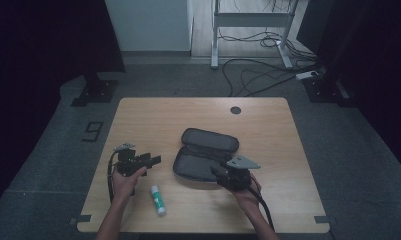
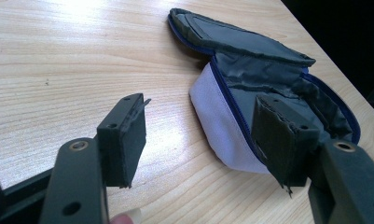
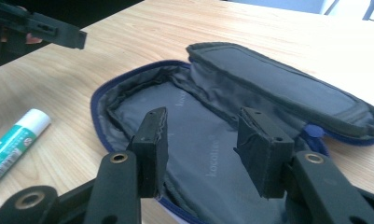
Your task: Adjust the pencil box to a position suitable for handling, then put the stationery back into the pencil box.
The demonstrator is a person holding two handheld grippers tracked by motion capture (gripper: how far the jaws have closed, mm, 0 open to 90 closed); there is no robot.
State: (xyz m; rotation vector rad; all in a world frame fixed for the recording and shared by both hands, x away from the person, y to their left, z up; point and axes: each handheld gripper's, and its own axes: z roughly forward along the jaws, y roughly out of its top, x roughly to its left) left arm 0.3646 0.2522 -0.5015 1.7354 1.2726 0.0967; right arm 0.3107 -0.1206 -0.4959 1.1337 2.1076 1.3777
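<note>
Pouch: mid-table, unzipped, lid folded back, lining bare, nothing inside as far as visible. Glue stick flat on table near front edge, left of pouch, apart from it.

Left gripper: jaws wide apart, holding nothing, above bare wood just beside pouch's left end. Right gripper: jaws likewise spread and empty, poised over pouch's near rim.

Likely step, judged from layout: loading stick into pouch. Advisable: grip stick across its body, not by cap; lay lengthwise in open half; steady soft rim with other gripper.

Obstructions: none between stick and pouch. Floor cables well beyond table, of no concern.
</note>
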